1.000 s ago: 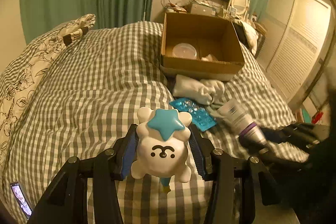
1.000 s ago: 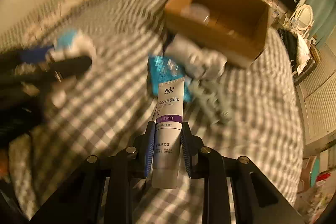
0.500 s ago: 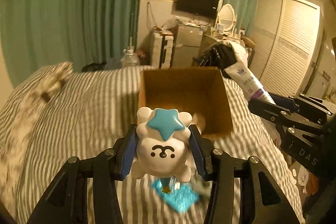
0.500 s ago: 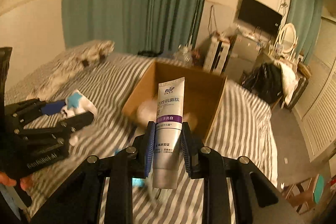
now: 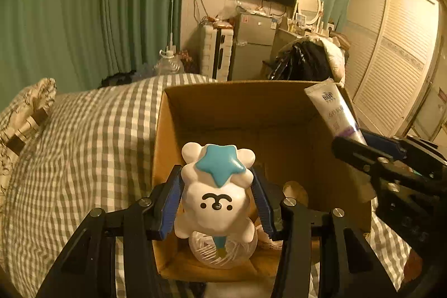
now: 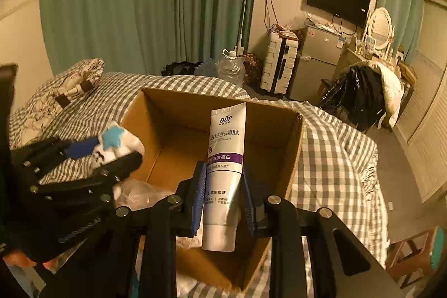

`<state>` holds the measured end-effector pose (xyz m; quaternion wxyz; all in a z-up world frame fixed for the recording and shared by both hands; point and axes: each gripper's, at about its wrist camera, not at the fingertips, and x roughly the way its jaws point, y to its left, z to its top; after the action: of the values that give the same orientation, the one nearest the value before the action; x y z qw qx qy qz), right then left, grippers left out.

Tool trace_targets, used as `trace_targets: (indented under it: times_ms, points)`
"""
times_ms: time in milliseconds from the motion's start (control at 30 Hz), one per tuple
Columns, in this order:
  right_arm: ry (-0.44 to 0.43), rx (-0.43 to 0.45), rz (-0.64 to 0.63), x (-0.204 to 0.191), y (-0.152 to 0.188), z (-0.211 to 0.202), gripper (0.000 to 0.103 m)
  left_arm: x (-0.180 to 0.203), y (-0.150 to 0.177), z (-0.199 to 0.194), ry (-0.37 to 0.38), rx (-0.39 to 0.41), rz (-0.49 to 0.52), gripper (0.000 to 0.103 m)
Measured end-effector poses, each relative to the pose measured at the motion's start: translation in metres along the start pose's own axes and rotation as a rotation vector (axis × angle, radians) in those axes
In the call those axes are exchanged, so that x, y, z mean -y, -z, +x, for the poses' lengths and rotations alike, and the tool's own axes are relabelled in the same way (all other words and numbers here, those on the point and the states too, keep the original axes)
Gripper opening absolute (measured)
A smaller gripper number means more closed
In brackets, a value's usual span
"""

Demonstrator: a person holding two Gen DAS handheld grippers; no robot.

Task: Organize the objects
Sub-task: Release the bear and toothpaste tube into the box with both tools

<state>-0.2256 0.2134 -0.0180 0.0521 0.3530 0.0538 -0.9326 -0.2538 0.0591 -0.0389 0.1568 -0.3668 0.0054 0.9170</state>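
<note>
Both grippers have advanced from short of the cardboard box [image 6: 290, 155] to over its opening. Above the box's right side, the right gripper [image 6: 223, 200] clamps a toothpaste tube [image 6: 225, 158], crimped end pointing forward. Over its near-left corner, the left gripper [image 5: 218, 203] pinches a white star-topped toy [image 5: 216, 186], hiding a clear round container [image 5: 223, 253] inside.

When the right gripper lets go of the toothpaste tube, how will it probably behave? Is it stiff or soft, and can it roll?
The toothpaste tube looks like soft plastic, so it probably dents a little between the right gripper's jaws. Its crimped end is flat, so it should lie still rather than roll. Dropped into the cardboard box, it is unlikely to break.
</note>
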Motion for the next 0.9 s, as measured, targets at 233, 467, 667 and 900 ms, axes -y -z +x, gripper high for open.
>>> trace_targets:
  times_ms: [233,467,667,900]
  points:
    - [-0.01,0.08,0.037,0.013,0.008,-0.039,0.069,0.003,0.01,-0.037,-0.035,0.022,-0.027,0.091]
    - [0.036,0.086,0.003,0.022,0.027,-0.116,0.079,0.004,0.044,-0.108,-0.109,0.035,-0.017,0.099]
    - [0.066,0.059,-0.031,0.012,0.067,-0.147,0.08,0.005,0.093,-0.12,-0.156,-0.042,-0.046,0.099]
    - [0.077,-0.012,0.011,0.003,0.123,-0.124,0.08,0.02,0.15,-0.088,-0.167,-0.189,-0.1,0.099]
